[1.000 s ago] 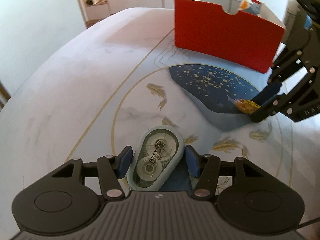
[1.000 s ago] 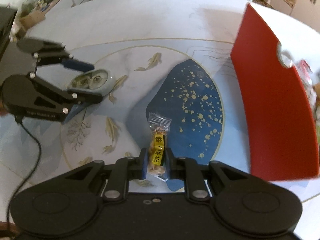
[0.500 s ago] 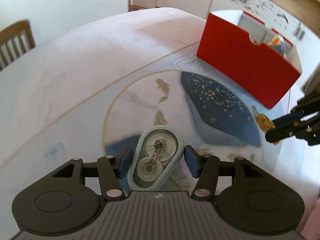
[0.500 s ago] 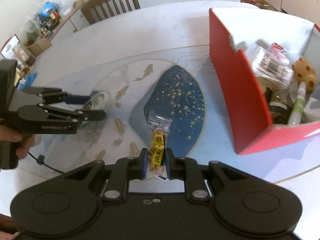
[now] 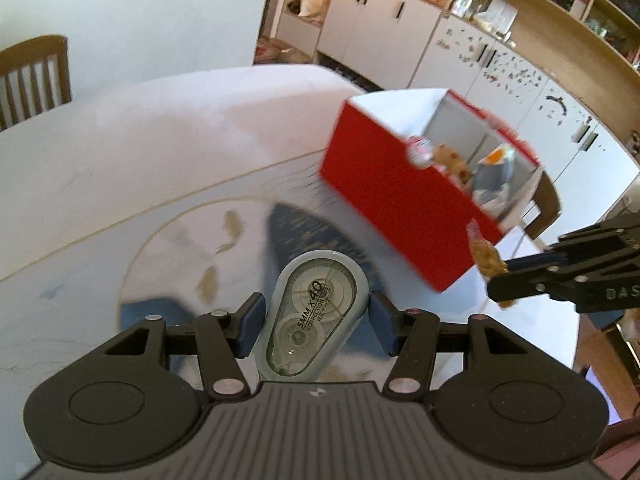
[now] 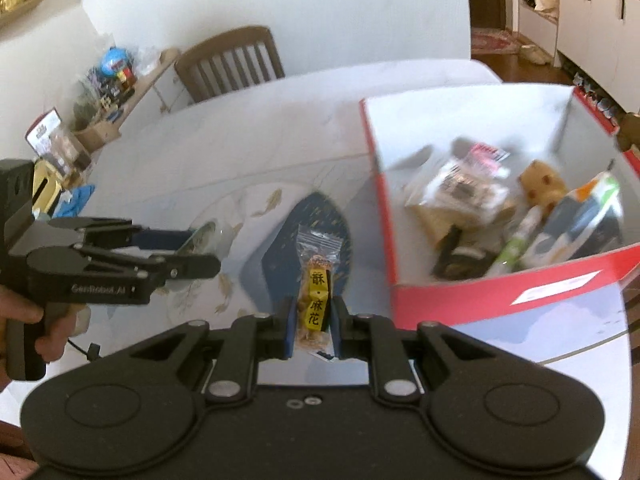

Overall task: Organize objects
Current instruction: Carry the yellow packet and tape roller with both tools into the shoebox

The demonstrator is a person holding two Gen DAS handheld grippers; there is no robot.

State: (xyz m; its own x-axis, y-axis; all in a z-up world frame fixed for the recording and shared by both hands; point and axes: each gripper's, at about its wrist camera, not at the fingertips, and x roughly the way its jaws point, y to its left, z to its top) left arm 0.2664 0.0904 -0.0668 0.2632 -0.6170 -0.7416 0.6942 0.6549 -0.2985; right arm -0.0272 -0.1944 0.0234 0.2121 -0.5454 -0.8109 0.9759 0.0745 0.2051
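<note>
My left gripper (image 5: 316, 326) is shut on a pale green correction tape dispenser (image 5: 314, 312), lifted off the table. It also shows at the left of the right wrist view as the left gripper (image 6: 200, 254), held by a hand. My right gripper (image 6: 313, 326) is shut on a clear snack packet (image 6: 317, 296) with a yellow label, held above the table. In the left wrist view the right gripper (image 5: 500, 280) with the snack packet (image 5: 486, 254) hangs beside the red box's near corner. The open red box (image 6: 500, 292) holds several packets and a small plush toy.
The round table (image 5: 120, 168) has a fish pattern and a dark blue patch (image 6: 316, 208). Wooden chairs (image 6: 232, 60) stand at its far side. White cabinets (image 5: 400, 24) and a cluttered shelf (image 6: 100, 84) line the room.
Both grippers have risen from the table with their loads and come nearer the red box; its inside now shows. The left gripper has rolled.
</note>
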